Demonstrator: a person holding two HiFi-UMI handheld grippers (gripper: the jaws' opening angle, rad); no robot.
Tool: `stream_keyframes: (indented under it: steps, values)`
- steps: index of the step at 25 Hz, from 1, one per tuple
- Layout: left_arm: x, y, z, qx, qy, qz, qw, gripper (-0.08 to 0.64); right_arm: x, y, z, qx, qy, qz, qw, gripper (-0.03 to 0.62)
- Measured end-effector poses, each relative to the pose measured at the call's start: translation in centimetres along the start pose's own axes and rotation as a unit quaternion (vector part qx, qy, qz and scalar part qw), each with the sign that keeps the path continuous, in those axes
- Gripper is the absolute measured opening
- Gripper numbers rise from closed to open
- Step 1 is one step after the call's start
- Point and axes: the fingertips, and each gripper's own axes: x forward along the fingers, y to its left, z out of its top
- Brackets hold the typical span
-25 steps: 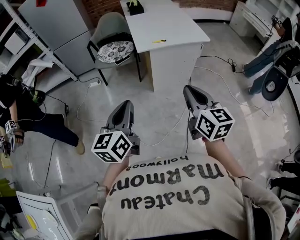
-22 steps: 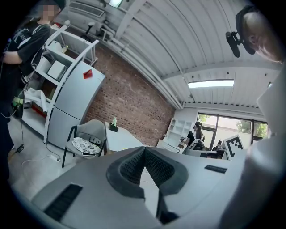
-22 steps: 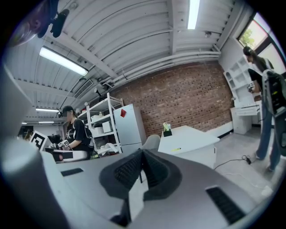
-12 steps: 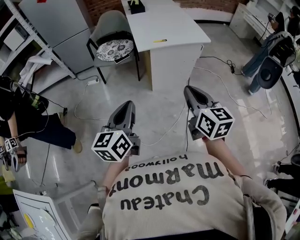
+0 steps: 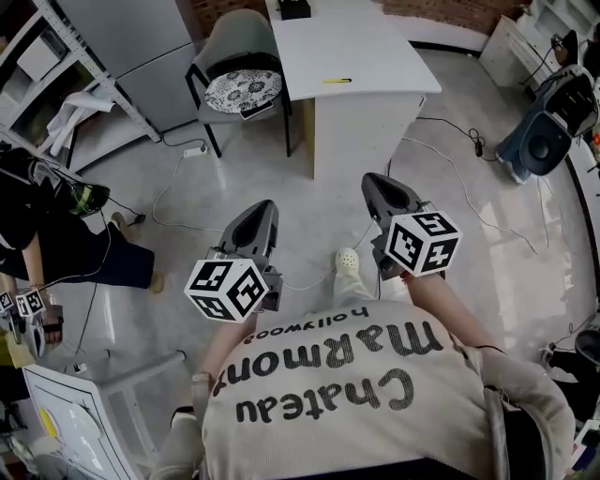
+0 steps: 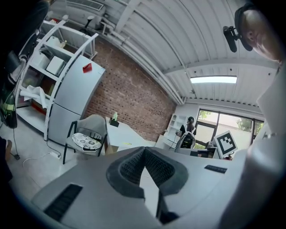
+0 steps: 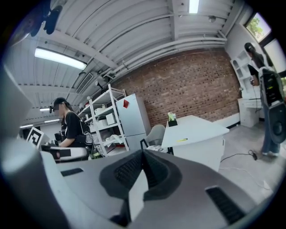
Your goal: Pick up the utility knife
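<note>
The yellow utility knife [image 5: 337, 81] lies on a white table [image 5: 375, 47] far ahead of me, near its front right edge. Both gripper views show that knife [image 6: 126, 144] [image 7: 182, 140] small and distant. My left gripper [image 5: 265, 208] and right gripper [image 5: 373, 180] hover side by side over the floor, well short of the table, pointing towards it. Each gripper [image 6: 144, 150] [image 7: 143, 152] has its jaws shut, pads meeting at the tips with nothing between them.
A black box [image 5: 294, 9] sits at the table's far end. Left of the table stand a grey chair with a patterned cushion [image 5: 242, 89], a fridge [image 5: 141, 37] and shelving. Cables [image 5: 441, 159] trail over the floor. A person [image 5: 56, 234] crouches at left.
The head view has shifted, and a white shoe now shows between the grippers. Both grippers kept their pose and stayed shut; the right one sank slightly.
</note>
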Motion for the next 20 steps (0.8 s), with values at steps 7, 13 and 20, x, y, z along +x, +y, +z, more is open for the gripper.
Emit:
stream_keyframes:
  steps: [7, 13, 20]
  values:
    - [6.6, 2.3, 3.1, 0.013, -0.002, 0.019, 0.9997, 0.0, 6.4, -5.1, 2.3, 0.014, 0.019, 0.009, 1.0, 0.003]
    - [14.9, 4.2, 6.3, 0.007, -0.013, 0.028, 0.9995, 0.0, 13.1, -10.6, 6.6, 0.025, 0.019, 0.02, 0.999, 0.003]
    - [22.7, 4.5, 7.9, 0.001, -0.022, 0.032, 0.9992, 0.0, 17.1, -15.9, 10.6, 0.027, 0.007, 0.036, 0.999, 0.003]
